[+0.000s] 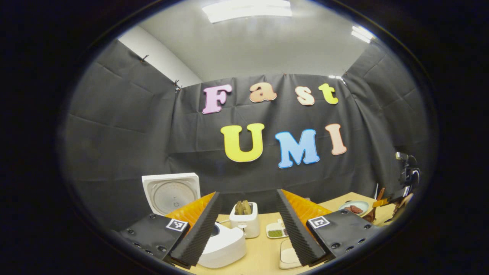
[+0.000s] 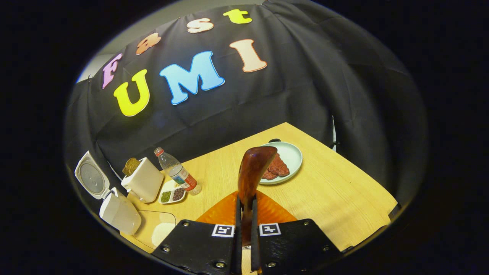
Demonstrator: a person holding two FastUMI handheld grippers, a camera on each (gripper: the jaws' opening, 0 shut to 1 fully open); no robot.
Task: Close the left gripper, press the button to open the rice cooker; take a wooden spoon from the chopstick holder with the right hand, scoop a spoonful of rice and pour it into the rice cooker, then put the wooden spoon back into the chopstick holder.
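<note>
The table [image 2: 336, 191] is light wood and carries all items. At its left end in the right gripper view stands the white rice cooker [image 2: 119, 212], lid raised upright behind the body; in the left gripper view the same cooker sits low between the left tongs' fingers, lid open. Beside the cooker is a white toaster [image 2: 144, 183] holding bread, then a clear bottle [image 2: 176, 170] lying tilted, touching a small divided dish [image 2: 172, 195] of green and dark grains. A clear container [image 2: 158, 229] with a white mass inside sits in front of the cooker. A pale plate [image 2: 292, 156] bearing red meat lies near the table's middle.

Left tongs [image 1: 248, 225]: fingers wide apart, gripping nothing, held above the table.

Right tongs [image 2: 245, 236]: fingers closed tight on the handle of the wooden spoon [image 2: 254, 168], which stands up and forward with its bowl above the plate's near edge.
</note>
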